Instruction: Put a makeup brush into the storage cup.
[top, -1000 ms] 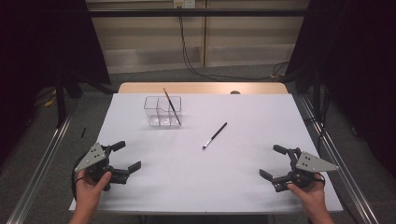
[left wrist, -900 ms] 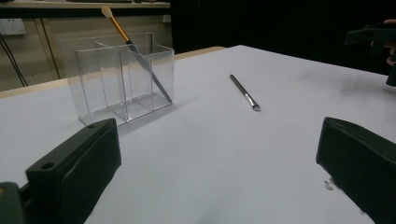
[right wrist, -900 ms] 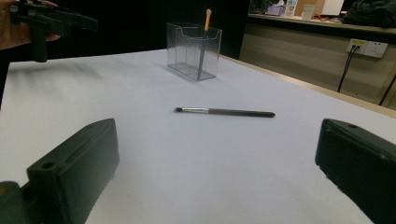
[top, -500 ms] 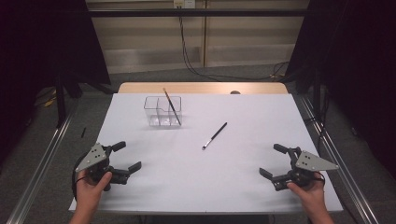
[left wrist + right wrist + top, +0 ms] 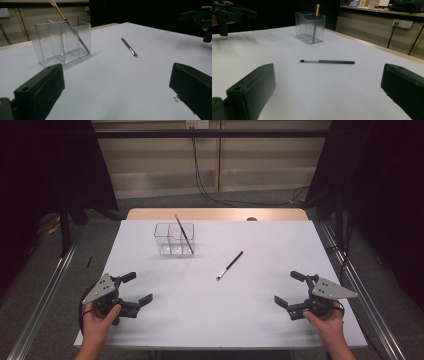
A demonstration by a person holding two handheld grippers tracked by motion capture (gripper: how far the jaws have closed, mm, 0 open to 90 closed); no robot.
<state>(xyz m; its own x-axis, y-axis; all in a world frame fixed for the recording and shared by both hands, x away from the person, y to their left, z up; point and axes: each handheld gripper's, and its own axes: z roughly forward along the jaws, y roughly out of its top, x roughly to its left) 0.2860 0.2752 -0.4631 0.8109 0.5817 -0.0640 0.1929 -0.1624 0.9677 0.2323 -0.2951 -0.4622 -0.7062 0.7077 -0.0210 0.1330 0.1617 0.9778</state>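
With both the left gripper [image 5: 131, 291] and right gripper [image 5: 290, 290] spread wide and empty at the near edge, the brush [image 5: 230, 265] lies mid-table, right of the holder [image 5: 173, 240]; light, stiff, thin, probably slippery, so grip its handle mid-length.

Black tongs [image 5: 136, 290] carry grey three-cornered plates [image 5: 100, 288].

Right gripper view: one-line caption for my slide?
Open right gripper faces a dark brush lying on the white table, clear organizer behind.
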